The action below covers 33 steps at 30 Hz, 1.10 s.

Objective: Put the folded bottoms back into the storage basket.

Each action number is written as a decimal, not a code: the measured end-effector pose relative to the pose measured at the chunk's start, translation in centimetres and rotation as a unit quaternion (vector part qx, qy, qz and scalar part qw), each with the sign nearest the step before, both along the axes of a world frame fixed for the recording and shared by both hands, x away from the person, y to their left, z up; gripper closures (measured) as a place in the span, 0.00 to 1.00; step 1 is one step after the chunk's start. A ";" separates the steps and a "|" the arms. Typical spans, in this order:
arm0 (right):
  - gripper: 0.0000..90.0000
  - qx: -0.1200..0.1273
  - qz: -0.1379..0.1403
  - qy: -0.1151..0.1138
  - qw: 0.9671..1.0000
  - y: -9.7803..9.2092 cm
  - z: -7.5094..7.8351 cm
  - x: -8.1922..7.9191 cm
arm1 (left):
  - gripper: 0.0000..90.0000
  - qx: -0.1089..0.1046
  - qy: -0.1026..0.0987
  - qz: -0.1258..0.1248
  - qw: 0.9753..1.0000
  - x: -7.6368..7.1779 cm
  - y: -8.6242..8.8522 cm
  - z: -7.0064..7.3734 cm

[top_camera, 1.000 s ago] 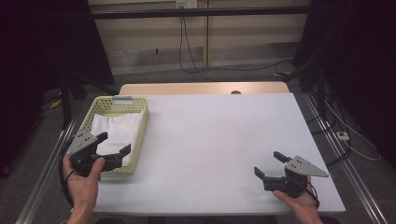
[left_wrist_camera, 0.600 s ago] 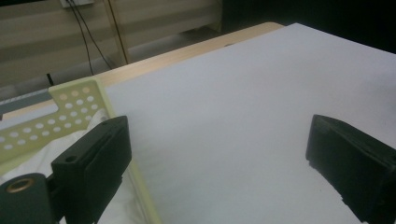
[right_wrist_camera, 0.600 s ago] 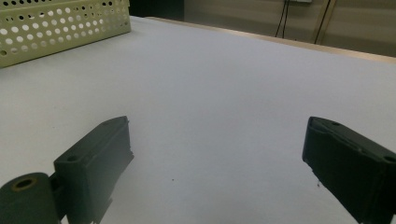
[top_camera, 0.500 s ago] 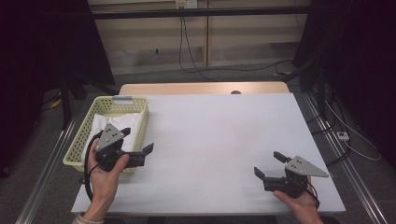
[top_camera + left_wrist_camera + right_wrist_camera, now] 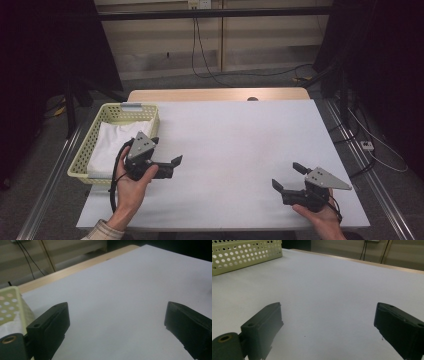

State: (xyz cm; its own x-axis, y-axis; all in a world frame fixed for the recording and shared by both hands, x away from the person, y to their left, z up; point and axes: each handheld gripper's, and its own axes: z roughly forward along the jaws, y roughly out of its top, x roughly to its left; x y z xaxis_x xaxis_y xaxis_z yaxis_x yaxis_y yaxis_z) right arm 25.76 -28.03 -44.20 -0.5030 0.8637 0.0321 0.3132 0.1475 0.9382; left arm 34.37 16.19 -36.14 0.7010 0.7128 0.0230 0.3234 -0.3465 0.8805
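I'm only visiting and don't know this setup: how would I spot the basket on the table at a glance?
Start from the big white table and look to its left edge. There sits the basket, pale yellow-green plastic with walls full of small round holes, and a folded white cloth lying inside. It is the only container on the table; the left gripper beside it is black and held in a hand.

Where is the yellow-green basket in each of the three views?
High view: the basket stands at the left of the table, white cloth inside.
Left gripper view: its perforated corner is at the left edge.
Right gripper view: its perforated wall fills the top left corner.
Shared landmark: the white table top.
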 end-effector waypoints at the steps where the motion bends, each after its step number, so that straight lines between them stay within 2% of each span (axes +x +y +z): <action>1: 0.09 0.000 0.000 0.000 1.000 0.0 0.0 0.0 | 0.07 0.001 0.002 -0.003 1.000 0.0 -0.3 -0.4; 8: 0.09 0.000 0.001 0.000 1.000 0.0 0.0 0.0 | 0.07 0.017 0.016 -0.021 1.000 0.5 -1.4 -2.5; 12: 0.09 0.001 0.001 0.000 1.000 0.0 0.0 0.0 | 0.07 0.017 0.023 -0.014 0.999 0.5 -1.6 -3.6; 14: 0.09 0.000 0.002 0.000 1.000 0.0 0.0 0.0 | 0.08 0.030 0.026 -0.015 0.999 0.5 -1.7 -4.3; 18: 0.09 0.001 0.002 -0.001 1.000 0.0 0.0 -0.1 | 0.09 0.017 0.026 -0.010 0.999 0.1 -1.5 -5.4; 22: 0.09 0.000 0.002 0.000 1.000 0.0 0.0 0.0 | 0.09 0.021 0.033 -0.010 0.999 -0.4 -1.3 -6.4; 25: 0.09 0.000 0.002 -0.002 1.000 0.0 0.0 -0.1 | 0.08 0.011 0.033 -0.004 0.999 -0.9 -1.1 -6.8; 31: 0.09 0.000 0.002 -0.003 1.000 0.0 0.0 -0.1 | 0.08 -0.007 0.022 -0.001 1.000 -1.3 -1.1 -7.0; 33: 0.09 0.003 0.000 -0.003 1.000 -0.1 0.1 -0.1 | 0.08 -0.006 0.024 0.004 1.000 -1.4 -1.0 -7.2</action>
State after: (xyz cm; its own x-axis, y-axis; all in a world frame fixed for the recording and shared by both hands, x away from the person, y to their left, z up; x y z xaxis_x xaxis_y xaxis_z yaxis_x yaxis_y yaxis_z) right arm 25.68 -28.12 -44.14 -0.5035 0.8633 0.0340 0.3079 0.1425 0.9407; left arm 32.92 15.15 -43.29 0.6954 0.7184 -0.0191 0.3684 -0.3336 0.8677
